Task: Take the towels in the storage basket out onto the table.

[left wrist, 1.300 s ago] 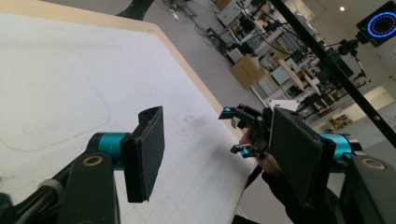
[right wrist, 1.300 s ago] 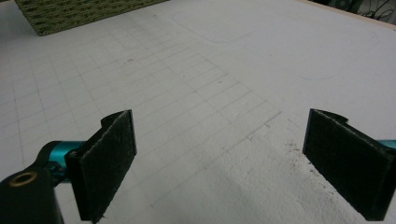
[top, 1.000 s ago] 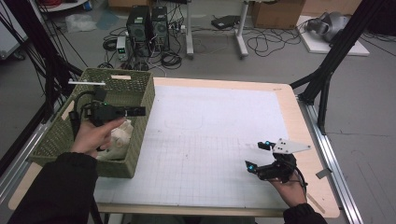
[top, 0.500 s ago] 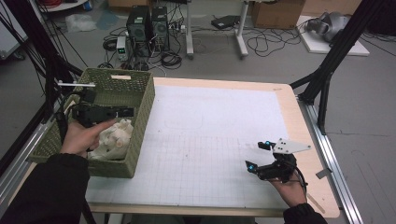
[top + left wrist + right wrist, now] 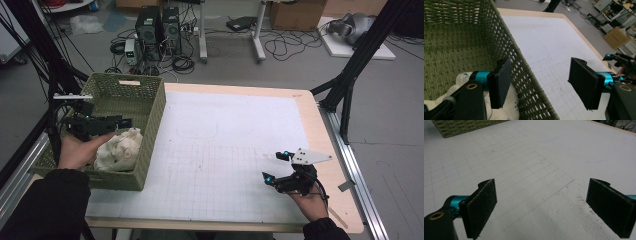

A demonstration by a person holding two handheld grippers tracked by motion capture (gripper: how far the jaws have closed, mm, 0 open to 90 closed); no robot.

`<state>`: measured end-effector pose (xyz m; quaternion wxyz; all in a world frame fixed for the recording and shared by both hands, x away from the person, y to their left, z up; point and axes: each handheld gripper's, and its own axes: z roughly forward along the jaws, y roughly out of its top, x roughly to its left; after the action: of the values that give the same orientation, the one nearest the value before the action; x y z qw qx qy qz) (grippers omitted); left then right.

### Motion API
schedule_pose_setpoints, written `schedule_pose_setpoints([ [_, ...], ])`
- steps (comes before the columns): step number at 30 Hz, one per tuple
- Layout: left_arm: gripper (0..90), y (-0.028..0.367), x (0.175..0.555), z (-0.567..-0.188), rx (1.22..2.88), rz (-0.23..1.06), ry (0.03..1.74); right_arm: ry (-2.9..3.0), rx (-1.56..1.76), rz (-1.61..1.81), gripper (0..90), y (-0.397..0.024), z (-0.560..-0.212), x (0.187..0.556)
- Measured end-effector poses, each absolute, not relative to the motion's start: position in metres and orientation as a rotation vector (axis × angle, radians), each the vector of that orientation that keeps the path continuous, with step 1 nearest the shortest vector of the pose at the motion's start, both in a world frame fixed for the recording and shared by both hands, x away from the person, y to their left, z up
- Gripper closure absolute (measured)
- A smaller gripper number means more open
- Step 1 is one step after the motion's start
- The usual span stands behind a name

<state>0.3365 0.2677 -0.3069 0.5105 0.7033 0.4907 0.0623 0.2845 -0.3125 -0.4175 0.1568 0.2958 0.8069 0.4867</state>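
The left hand-held gripper (image 5: 117,121) hovers in the basket (image 5: 150,130), jaws apart astride its wall, above the cloth (image 5: 120,150). The right hand-held gripper (image 5: 274,167) rests on the counter (image 5: 225,125), jaws apart, empty.

One green woven wicker basket (image 5: 150,117) stands on the table, and in it lies one cream-white crumpled soft thing (image 5: 120,148), cloth or plush, I cannot tell which. There is one table, topped by one white gridded mat (image 5: 225,150) inside a pale wooden border. Two hand-held black grippers with teal fittings are in play: the left gripper (image 5: 107,121) over the basket and the right gripper (image 5: 274,167) above the mat, each with two black padded jaws, four jaws in all. One grey three-cornered plate (image 5: 310,157) sits on the right gripper. Two hands hold them. On the floor beyond stand two dark computer towers (image 5: 159,25) and two cardboard boxes (image 5: 295,14).
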Motion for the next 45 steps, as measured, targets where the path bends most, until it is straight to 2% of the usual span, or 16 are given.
schedule_pose_setpoints([
  [12, 32.3, 0.272, 0.330, -0.323, 1.846, 0.283, 1.215, 2.310, 0.843, 1.390, 8.9, -0.313, -0.418, 0.285],
  [22, 30.5, 0.269, 0.337, -0.335, 2.004, 0.331, 1.255, 2.313, 0.850, 1.396, 9.0, -0.312, -0.418, 0.284],
  [24, 30.3, 0.267, 0.340, -0.333, 2.042, 0.374, 1.251, 2.313, 0.849, 1.397, 8.9, -0.312, -0.418, 0.285],
  [30, 29.6, 0.258, 0.349, -0.340, 2.154, 0.360, 1.223, 2.305, 0.841, 1.396, 8.9, -0.313, -0.418, 0.285],
  [45, 28.0, 0.244, 0.374, -0.376, 2.399, 0.309, 1.347, 2.313, 0.848, 1.400, 9.0, -0.312, -0.418, 0.286],
])
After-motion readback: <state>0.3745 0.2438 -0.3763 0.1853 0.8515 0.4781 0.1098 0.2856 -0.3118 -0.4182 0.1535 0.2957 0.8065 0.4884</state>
